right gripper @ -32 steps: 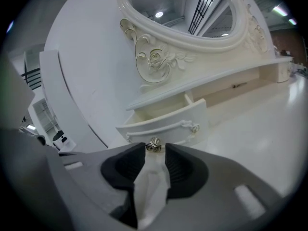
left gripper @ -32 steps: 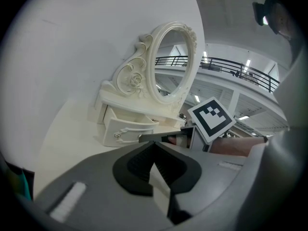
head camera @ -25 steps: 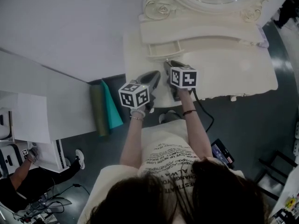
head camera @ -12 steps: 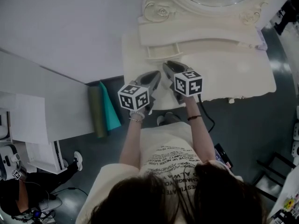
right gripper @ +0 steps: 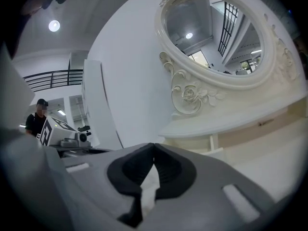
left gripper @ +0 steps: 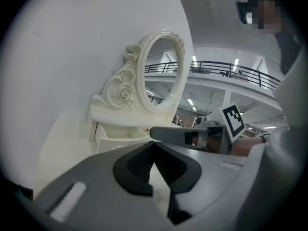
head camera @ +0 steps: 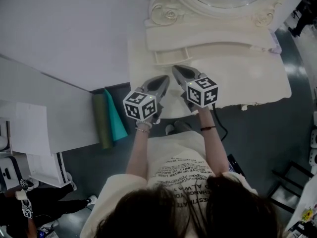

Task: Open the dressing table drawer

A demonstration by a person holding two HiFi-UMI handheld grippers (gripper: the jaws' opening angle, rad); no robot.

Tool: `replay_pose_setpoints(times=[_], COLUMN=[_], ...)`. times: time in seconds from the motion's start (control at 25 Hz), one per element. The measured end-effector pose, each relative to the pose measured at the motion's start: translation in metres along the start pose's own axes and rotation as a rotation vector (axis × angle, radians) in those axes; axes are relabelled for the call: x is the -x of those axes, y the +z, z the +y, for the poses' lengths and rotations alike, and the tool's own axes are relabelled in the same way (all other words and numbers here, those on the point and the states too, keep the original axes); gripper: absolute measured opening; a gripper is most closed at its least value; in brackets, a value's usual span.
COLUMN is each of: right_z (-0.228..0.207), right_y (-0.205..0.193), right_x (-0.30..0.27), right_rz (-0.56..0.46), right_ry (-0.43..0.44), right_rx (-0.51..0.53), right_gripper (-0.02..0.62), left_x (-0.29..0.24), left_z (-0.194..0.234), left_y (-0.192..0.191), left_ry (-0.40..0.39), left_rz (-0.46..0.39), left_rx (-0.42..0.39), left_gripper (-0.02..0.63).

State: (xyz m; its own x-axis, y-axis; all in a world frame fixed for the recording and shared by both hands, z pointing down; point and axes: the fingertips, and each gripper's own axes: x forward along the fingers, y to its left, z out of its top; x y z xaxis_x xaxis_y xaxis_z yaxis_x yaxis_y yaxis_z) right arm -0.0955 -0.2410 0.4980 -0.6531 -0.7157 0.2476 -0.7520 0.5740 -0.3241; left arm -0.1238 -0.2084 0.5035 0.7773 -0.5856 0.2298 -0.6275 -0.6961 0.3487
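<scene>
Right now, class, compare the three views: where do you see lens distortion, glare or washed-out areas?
Head view: even light, sharp, the cream dressing table nearly bleached. Left gripper view: fisheye, black corners, the balcony railing bowed. Right gripper view: the oval mirror bulges; a ceiling lamp flares upper left.

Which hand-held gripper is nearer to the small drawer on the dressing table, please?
Right. The right hand-held gripper points at the drawer from just in front; the left hand-held gripper sits farther back.

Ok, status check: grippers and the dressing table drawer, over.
Left gripper shut, empty. Right gripper shut, empty. Small drawer pulled out under the mirror shelf. Nothing blocking it.
</scene>
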Motion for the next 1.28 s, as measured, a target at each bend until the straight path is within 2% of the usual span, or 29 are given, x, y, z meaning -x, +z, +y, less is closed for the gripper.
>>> replay_pose_setpoints(times=[0.56,1.28], right_z=[0.012,0.015], right_y=[0.015,0.015], right_x=[0.000,0.000], right_rz=[-0.066,-0.079], right_ry=[0.071,0.089], right_rx=[0.041,0.033], right_gripper=[0.003,0.003], left_x=[0.004,0.003], left_z=[0.001,-0.002], left_y=[0.014,0.017], left_ry=[-0.001,-0.010], left_rz=[-0.049,-0.054], left_rx=[-0.027,-0.035], left_gripper=[-0.002,-0.002])
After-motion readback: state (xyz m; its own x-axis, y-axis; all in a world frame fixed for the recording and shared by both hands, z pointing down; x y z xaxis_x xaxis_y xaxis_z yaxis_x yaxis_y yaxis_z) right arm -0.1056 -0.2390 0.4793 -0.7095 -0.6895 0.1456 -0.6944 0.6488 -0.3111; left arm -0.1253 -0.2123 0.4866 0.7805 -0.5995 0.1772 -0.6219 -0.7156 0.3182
